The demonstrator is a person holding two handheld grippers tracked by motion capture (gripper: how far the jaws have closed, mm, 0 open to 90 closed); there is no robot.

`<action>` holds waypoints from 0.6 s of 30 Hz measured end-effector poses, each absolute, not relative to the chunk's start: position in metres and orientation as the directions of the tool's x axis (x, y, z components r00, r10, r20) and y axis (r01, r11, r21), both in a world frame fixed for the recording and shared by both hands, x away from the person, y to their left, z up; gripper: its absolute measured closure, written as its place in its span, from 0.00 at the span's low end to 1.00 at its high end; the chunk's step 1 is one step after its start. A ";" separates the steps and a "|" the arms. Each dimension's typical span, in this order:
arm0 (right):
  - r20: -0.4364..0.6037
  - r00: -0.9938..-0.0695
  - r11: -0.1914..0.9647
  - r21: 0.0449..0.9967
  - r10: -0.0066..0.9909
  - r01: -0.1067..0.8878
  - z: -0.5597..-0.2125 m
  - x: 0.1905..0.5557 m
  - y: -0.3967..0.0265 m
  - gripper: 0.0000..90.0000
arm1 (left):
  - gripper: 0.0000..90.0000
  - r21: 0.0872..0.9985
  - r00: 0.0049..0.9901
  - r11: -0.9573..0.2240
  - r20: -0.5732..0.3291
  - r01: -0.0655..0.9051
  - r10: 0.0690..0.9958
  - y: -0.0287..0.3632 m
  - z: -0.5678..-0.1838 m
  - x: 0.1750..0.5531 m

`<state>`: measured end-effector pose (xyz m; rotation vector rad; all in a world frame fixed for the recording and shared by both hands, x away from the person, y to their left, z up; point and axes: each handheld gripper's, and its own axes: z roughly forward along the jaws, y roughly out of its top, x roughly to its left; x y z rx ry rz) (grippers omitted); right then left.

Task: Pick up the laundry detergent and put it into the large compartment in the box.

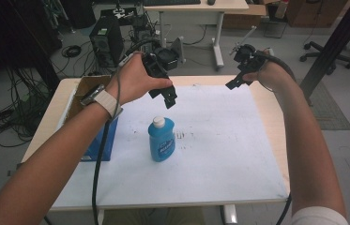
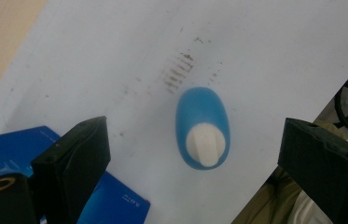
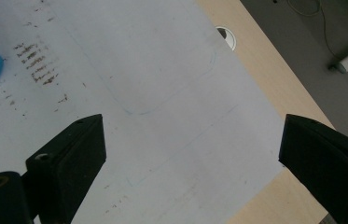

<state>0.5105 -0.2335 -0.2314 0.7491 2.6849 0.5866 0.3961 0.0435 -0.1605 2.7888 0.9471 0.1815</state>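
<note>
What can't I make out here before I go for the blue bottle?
- Blue bottle label: too small and blurred in the high view; hidden from above in the left gripper view.
- Blue box: partly behind the left forearm in the high view; cut off by the edge and a finger in the left gripper view.
- Bottle in the right gripper view: cut off at the left edge.

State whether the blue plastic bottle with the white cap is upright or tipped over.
Upright. The blue plastic bottle stands on its base on the white mat, white cap on top; the left gripper view looks down onto the cap.

White watch strap (image 1: 106, 101), white sleeve (image 1: 318, 216), black cables (image 1: 98, 164).
</note>
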 end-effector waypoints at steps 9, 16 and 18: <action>-0.166 -0.821 0.781 0.457 0.545 0.426 -0.231 0.510 -0.234 0.08 | 0.10 0.217 0.767 -0.755 0.040 0.619 0.640 0.045 -0.165 0.394; -0.166 -0.819 0.777 0.463 0.549 0.427 -0.232 0.510 -0.232 0.08 | 0.10 0.208 0.746 -0.736 0.042 0.644 0.664 0.047 -0.168 0.391; -0.164 -0.823 0.779 0.463 0.544 0.423 -0.233 0.511 -0.230 0.08 | 0.10 0.217 0.732 -0.722 0.041 0.658 0.680 0.048 -0.169 0.391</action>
